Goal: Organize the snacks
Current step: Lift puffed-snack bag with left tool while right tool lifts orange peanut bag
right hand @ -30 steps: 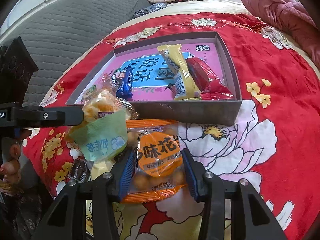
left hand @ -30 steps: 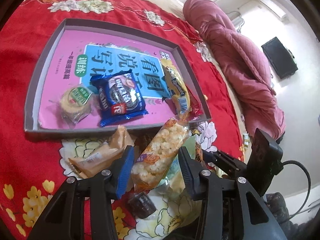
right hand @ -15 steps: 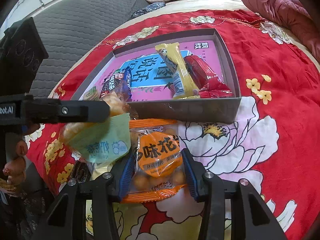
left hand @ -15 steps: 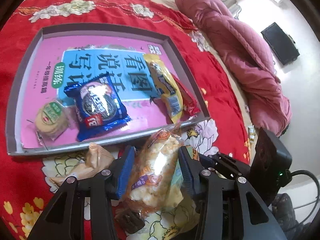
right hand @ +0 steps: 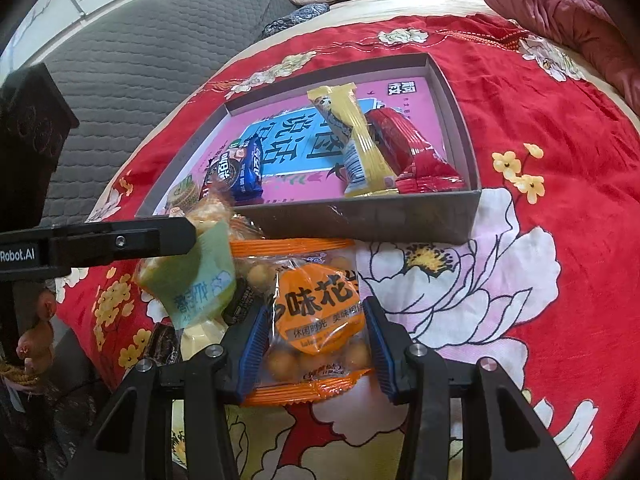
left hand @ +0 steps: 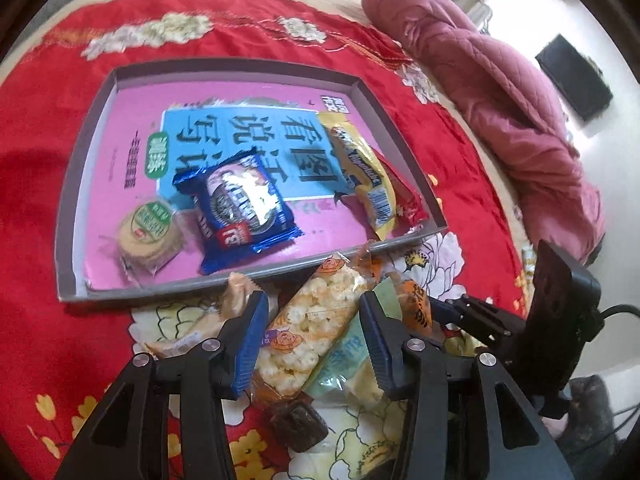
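A clear packet of puffed snacks (left hand: 312, 328) sits between the pads of my left gripper (left hand: 314, 320), which is shut on it with its jaws just opening. The packet's far end reaches the near wall of the grey box (left hand: 224, 276). A pale green packet (left hand: 348, 356) lies under it, against the right finger. My right gripper (right hand: 314, 336) is shut on an orange peanut bag (right hand: 320, 304) lying on the red cloth in front of the box (right hand: 360, 216). Inside the box are a blue cookie packet (left hand: 240, 208), a round biscuit (left hand: 148, 232), a yellow bar (right hand: 356, 140) and a red packet (right hand: 408, 152).
A beige packet (left hand: 208, 320) and a dark brown candy (left hand: 296, 424) lie on the cloth near the left gripper. A pink quilt (left hand: 500, 80) is heaped at the far right, and a grey cushion (right hand: 140, 60) lies beyond the cloth's left edge. A hand (right hand: 36, 344) shows at the lower left.
My left gripper has tilted and shifted slightly with the puffed snack packet, which lifted toward the camera and then dropped back. The right gripper and the orange bag have stayed in place.
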### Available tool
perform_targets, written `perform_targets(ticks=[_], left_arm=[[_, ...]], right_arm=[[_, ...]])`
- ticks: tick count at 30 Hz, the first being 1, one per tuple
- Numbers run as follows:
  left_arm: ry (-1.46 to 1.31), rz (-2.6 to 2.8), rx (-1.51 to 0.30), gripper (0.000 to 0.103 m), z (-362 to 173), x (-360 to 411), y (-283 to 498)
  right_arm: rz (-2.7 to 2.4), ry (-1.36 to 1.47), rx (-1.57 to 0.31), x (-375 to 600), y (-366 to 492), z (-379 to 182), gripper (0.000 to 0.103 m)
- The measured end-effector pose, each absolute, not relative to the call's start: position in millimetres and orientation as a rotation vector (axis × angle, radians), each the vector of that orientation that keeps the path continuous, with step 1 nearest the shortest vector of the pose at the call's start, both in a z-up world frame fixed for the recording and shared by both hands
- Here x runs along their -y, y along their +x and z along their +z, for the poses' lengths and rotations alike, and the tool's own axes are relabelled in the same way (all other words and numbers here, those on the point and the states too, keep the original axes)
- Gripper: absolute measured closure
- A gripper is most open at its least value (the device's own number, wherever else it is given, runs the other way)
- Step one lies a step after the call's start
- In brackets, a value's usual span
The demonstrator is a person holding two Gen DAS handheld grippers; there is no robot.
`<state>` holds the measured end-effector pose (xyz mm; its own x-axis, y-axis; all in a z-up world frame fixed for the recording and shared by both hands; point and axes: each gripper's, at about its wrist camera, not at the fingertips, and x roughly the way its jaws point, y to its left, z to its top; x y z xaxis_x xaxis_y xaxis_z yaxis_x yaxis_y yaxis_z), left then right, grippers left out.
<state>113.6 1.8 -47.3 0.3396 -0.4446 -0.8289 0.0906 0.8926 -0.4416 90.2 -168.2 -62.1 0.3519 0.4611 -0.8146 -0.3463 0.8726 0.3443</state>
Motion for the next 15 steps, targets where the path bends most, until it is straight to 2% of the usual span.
perform_targets(ticks=[8,15], left_arm=[[-0.538,-0.393,-1.200,0.053,-62.6,-30.3,110.0],[-0.495,-0.385,-1.200,0.053,-63.2,-28.5,105.3]], right_arm=[[0.528,0.135,-1.098,170.0,90.5,-62.9,0.055],[0.530,0.137,-1.099,170.2,91.2,-62.7,0.055]])
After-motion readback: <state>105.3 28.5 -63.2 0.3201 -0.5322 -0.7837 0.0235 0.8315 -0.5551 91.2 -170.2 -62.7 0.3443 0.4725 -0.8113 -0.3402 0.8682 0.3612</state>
